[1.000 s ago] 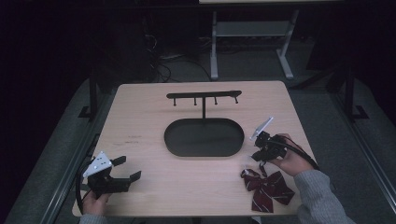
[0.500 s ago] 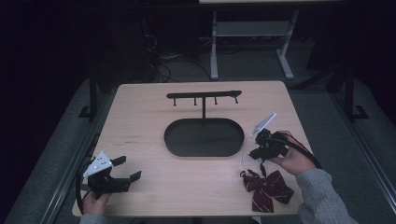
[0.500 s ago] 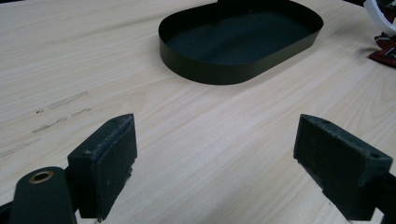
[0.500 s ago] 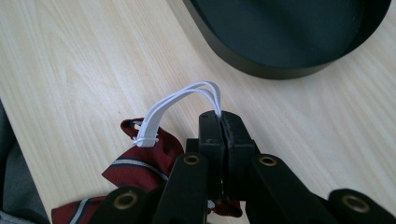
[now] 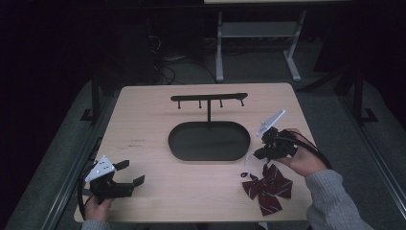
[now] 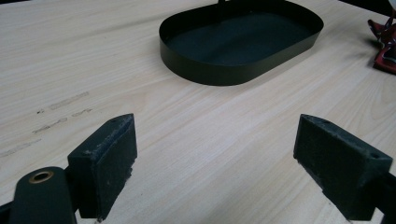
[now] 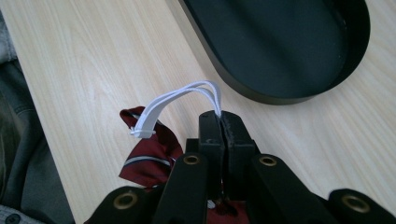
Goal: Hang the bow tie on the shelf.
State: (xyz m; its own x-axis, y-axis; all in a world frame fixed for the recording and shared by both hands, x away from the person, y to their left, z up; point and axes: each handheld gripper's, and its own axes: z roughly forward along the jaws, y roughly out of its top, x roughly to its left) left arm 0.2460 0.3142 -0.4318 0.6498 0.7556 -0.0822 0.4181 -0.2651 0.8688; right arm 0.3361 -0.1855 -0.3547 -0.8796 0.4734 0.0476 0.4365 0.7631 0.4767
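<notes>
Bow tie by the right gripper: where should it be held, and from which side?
By its white elastic strap, from above. The strap loops clear of the dark red bow tie, thin enough to pinch, and the right gripper is already shut on it beside the black tray.

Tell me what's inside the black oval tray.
Nothing loose lies in the black oval tray; its dark floor looks bare. The stand's post rises from its far edge. The near wall hides a thin strip of floor in the left tool view.
</notes>
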